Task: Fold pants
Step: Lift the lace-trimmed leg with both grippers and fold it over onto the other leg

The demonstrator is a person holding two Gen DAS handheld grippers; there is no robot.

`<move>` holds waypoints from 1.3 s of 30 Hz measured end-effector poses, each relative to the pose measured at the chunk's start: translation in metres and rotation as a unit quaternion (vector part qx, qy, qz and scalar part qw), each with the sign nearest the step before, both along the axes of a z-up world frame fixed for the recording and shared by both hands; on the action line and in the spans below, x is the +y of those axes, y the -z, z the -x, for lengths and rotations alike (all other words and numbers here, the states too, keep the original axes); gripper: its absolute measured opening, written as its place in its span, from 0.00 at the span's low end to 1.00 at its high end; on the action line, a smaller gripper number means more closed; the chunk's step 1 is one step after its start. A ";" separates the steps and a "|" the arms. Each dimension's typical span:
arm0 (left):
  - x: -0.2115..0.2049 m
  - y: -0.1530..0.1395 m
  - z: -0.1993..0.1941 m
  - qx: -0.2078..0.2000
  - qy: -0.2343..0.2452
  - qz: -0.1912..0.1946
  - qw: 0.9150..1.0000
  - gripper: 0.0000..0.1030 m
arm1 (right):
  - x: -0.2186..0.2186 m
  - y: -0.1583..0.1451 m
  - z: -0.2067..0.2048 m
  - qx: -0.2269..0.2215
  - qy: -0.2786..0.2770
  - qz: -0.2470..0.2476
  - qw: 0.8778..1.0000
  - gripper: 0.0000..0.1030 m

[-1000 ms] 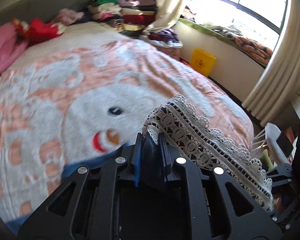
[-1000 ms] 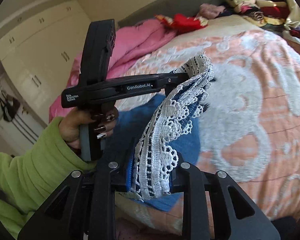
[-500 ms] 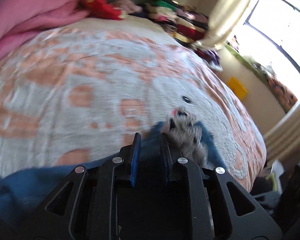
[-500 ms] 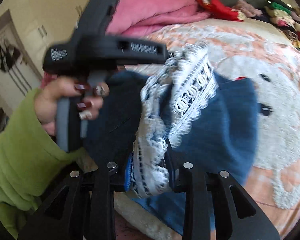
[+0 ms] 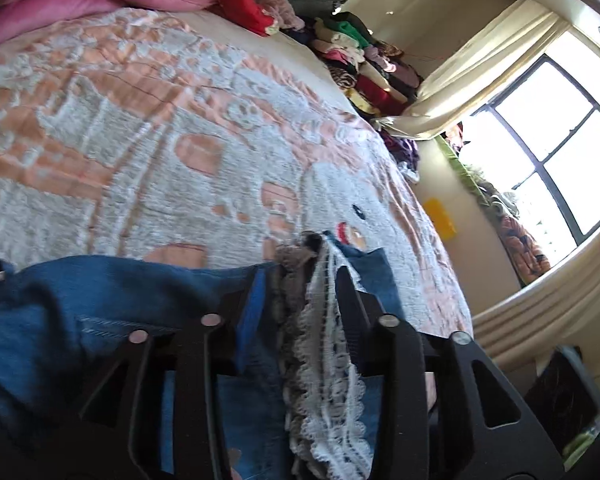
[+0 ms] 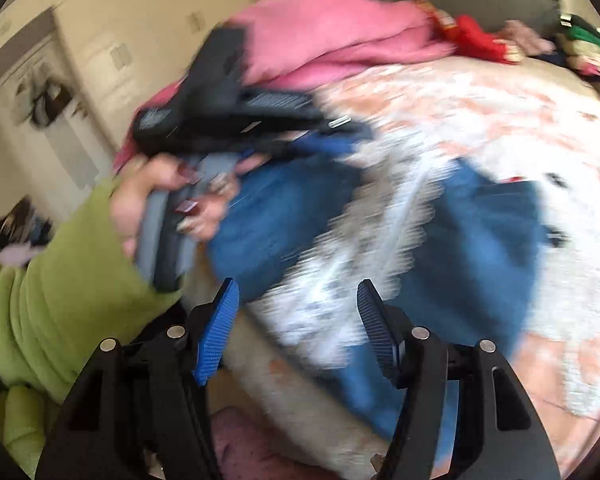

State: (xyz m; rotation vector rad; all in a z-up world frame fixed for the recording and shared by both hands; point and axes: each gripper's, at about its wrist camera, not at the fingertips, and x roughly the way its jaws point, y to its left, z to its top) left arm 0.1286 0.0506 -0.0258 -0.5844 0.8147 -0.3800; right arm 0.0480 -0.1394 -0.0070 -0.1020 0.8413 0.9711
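Pants [image 5: 100,320] of blue denim lie on the bed [image 5: 180,140], spread over its peach and white blanket near the front edge, with a pink quilt [image 6: 340,40] heaped at the far side. The cloth looks soft but fairly heavy, so it should drape and sag instead of holding a crease, and a grip on a thick seam or a doubled edge ought to be steadier than one on a single layer. White lace trim [image 5: 328,360] runs along the hem (it seems open and delicate, likely to snag or stretch if pulled on alone), so the better hold is probably denim and lace together, close to the hem corner.

In the left wrist view the left gripper [image 5: 296,276] is pinching that lace hem and the denim beside it between its pads. In the right wrist view, which is blurred, the right gripper [image 6: 298,292] stands spread wide with nothing between its blue pads [image 6: 216,328], just above the lace and denim.
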 end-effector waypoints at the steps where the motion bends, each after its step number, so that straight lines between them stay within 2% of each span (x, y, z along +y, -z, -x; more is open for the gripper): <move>1: -0.002 0.002 -0.005 0.005 0.002 0.006 1.000 0.37 | -0.010 -0.003 -0.009 -0.003 0.024 0.001 1.000 0.59; 4: -0.005 0.007 -0.019 0.026 0.004 0.020 0.999 0.49 | -0.035 -0.004 -0.032 0.001 0.082 0.004 0.997 0.59; 8: -0.018 0.018 -0.040 0.059 0.013 0.007 0.998 0.50 | -0.062 -0.003 -0.057 0.006 0.126 0.008 0.992 0.59; 9: -0.023 0.021 -0.043 0.066 0.015 -0.002 0.998 0.39 | -0.063 -0.002 -0.061 0.004 0.130 0.010 0.991 0.59; 10: -0.027 0.022 -0.045 0.070 0.017 -0.010 0.997 0.10 | -0.064 0.000 -0.067 0.001 0.136 0.015 0.991 0.59; 12: -0.034 0.017 -0.042 0.065 0.020 -0.027 0.997 0.08 | -0.063 0.000 -0.079 0.000 0.139 0.021 0.990 0.59; 16: -0.031 -0.011 -0.021 0.010 0.023 -0.044 0.999 0.09 | -0.048 -0.006 -0.104 -0.021 0.137 0.040 0.989 0.58; 17: -0.031 -0.016 -0.018 -0.001 0.024 -0.060 0.998 0.09 | -0.045 -0.004 -0.113 -0.025 0.137 0.045 0.989 0.58; 20: -0.030 -0.009 -0.025 0.007 0.020 -0.101 0.995 0.11 | -0.030 0.010 -0.135 -0.036 0.142 0.085 0.986 0.58; 22: -0.027 0.003 -0.032 0.026 0.018 -0.099 0.995 0.14 | -0.022 0.028 -0.150 -0.030 0.154 0.126 0.980 0.58; 25: -0.024 0.017 -0.038 0.041 0.013 -0.110 0.993 0.22 | -0.022 0.046 -0.161 -0.014 0.163 0.145 0.976 0.57; 29: -0.024 0.019 -0.034 0.044 0.002 -0.115 0.992 0.26 | -0.025 0.046 -0.158 -0.028 0.165 0.146 0.975 0.58; 32: -0.027 0.007 -0.022 0.031 -0.005 -0.146 0.989 0.33 | -0.034 0.030 -0.146 -0.029 0.164 0.118 0.979 0.59; 34: -0.029 0.000 -0.016 0.028 -0.011 -0.161 0.987 0.37 | -0.041 0.018 -0.135 -0.032 0.163 0.095 0.982 0.68; 39: -0.033 -0.020 0.006 0.010 -0.018 -0.174 0.985 0.52 | -0.053 -0.004 -0.105 -0.049 0.153 0.068 0.985 0.75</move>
